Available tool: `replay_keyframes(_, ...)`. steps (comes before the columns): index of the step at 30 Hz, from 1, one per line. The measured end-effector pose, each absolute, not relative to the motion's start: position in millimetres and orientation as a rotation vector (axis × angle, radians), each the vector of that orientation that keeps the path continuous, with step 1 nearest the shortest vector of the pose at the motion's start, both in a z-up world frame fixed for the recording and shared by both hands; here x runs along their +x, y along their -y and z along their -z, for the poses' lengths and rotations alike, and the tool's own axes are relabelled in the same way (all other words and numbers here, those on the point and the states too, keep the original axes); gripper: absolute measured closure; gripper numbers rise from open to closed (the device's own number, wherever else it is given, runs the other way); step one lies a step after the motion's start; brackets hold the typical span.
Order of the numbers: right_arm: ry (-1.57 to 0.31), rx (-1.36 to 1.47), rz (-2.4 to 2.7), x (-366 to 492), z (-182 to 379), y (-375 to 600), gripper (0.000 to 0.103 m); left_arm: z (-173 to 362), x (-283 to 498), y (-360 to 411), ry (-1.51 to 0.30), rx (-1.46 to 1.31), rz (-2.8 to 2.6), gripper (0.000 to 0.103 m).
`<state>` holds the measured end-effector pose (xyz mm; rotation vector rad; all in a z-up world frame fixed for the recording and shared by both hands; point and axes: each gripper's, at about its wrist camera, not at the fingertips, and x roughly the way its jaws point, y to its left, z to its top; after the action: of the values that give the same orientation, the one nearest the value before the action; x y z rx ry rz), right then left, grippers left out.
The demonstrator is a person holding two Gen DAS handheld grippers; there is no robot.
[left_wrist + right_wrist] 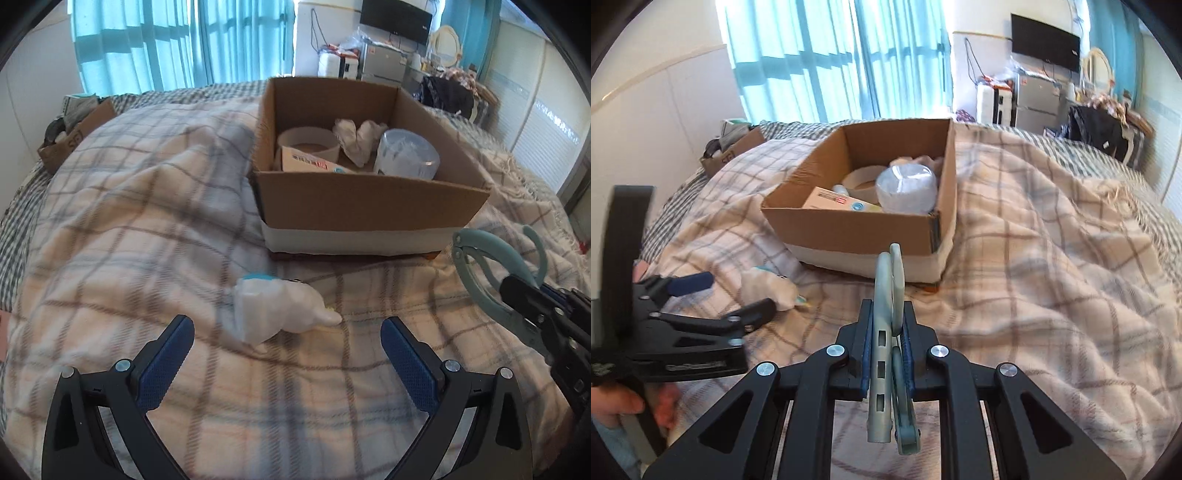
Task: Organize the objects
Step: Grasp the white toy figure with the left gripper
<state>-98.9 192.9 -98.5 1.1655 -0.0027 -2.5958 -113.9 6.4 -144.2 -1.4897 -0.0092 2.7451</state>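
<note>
An open cardboard box [369,206] stands on the plaid blanket, also in the right wrist view [849,232]. It holds a white ring, a carton, crumpled cloth and a clear round container [406,155]. A white plastic-wrapped item with a blue cap [277,310] lies on the blanket just ahead of my open left gripper [288,336]; it also shows in the right wrist view [772,288]. My right gripper [888,317] is shut on a pale green clamp-like tool [888,295], held in front of the box; the tool also shows in the left wrist view [487,273].
A smaller cardboard box [74,136] with items sits at the bed's far left. Blue curtains [166,40], a wall TV, a small fridge and clutter stand beyond the bed. The blanket is rumpled, with a raised fold left of the box.
</note>
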Motion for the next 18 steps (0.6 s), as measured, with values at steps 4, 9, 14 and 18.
replay_keyframes(4, 0.024, 1.171, 2.588, -100, 102, -198, 0.090, 158, -126, -15, -0.059, -1.514, -2.723, 0.003)
replay_keyframes(9, 0.024, 1.184, 2.583, -101, 106, -197, 0.090, 173, -137, -18, -0.108, -1.559, -2.704, 0.015)
replay_keyframes(14, 0.020, 1.182, 2.586, -99, 105, -196, 0.090, 180, -138, -18, -0.113, -1.596, -2.666, 0.033)
replay_keyframes(18, 0.019, 1.169, 2.588, -96, 104, -197, 0.090, 168, -127, -20, -0.095, -1.527, -2.674, 0.033)
